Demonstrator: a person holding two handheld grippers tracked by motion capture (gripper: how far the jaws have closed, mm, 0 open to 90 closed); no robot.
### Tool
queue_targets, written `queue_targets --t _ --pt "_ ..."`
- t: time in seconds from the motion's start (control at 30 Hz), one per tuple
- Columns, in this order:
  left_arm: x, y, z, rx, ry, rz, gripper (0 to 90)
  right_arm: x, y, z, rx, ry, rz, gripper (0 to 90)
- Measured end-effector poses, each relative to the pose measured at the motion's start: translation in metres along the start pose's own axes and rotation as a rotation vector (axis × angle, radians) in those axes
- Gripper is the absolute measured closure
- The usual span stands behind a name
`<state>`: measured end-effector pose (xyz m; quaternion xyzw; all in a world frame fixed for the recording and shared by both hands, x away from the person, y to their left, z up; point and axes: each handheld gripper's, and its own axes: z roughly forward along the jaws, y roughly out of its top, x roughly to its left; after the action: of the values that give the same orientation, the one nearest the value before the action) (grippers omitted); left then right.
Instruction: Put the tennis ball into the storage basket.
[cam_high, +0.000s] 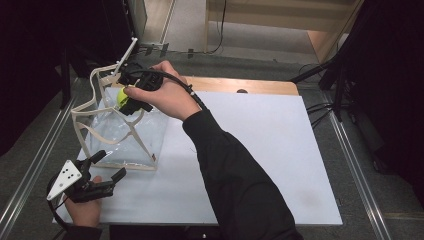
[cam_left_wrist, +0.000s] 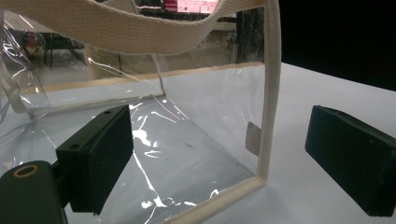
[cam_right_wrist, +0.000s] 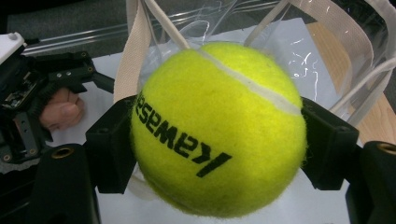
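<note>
With the right gripper (cam_high: 131, 100) clamping the ball (cam_right_wrist: 217, 128) above the bag (cam_high: 122, 140) and the left gripper (cam_high: 107, 172) open beside it, a drop could hit the floppy rim and bounce out.

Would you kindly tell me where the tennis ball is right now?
The tennis ball is clamped in the right gripper, held over the clear bag's open top at the table's far left.

Even overhead light on white table (cam_high: 260, 150); surroundings dark. Glare streaks on clear plastic bag (cam_left_wrist: 187, 140). Tennis ball (cam_right_wrist: 217, 128) sharp, brightly lit; background behind it soft.
</note>
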<state>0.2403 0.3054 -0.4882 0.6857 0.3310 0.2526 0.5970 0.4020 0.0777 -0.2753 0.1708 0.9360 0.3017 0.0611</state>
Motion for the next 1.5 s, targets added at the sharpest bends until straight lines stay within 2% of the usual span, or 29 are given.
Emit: queue_targets --t 0.27,0.33,0.37,0.43,0.47,0.53,0.63,0.7,0.9,1.23,1.33,1.5 --pt "0.0 0.0 0.0 -0.003 -0.001 -0.003 8.3 -0.003 0.001 0.008 0.006 -0.005 -0.001 23.0" --pt "0.0 0.0 0.0 -0.004 -0.001 -0.004 8.3 -0.002 0.0 0.007 0.002 -0.02 -0.002 21.9" --pt "0.0 0.0 0.0 -0.004 -0.001 -0.005 8.3 -0.001 0.0 0.006 -0.006 -0.036 0.005 18.6" --pt "0.0 0.0 0.0 -0.005 -0.001 -0.004 8.3 -0.001 -0.001 0.002 -0.031 -0.036 0.019 10.7" --pt "0.0 0.0 0.0 -0.005 -0.001 -0.004 8.3 0.0 -0.002 -0.001 -0.044 -0.035 0.036 10.7" --pt "0.0 0.0 0.0 -0.003 -0.001 -0.005 8.3 0.0 -0.003 -0.006 -0.06 -0.044 0.04 8.4" --pt "0.0 0.0 0.0 -0.002 -0.002 -0.004 8.3 0.002 -0.007 -0.01 -0.054 -0.056 0.039 7.2" --pt "0.0 0.0 0.0 -0.001 -0.001 -0.003 8.3 0.003 -0.011 -0.011 -0.051 -0.054 0.04 1.7" --pt "-0.001 0.0 0.001 -0.004 0.0 -0.007 8.3 0.002 -0.028 -0.013 -0.056 -0.064 0.056 1.6" --pt "0.0 0.0 0.001 -0.004 0.001 -0.007 8.4 0.003 -0.057 -0.013 -0.056 -0.076 0.045 1.6" --pt "0.0 0.0 0.001 -0.003 0.001 -0.006 8.3 0.005 -0.065 -0.013 -0.053 -0.082 0.057 1.6" --pt "0.0 0.0 0.001 -0.002 0.002 -0.006 8.3 0.009 -0.077 -0.011 -0.025 -0.097 0.023 1.5"
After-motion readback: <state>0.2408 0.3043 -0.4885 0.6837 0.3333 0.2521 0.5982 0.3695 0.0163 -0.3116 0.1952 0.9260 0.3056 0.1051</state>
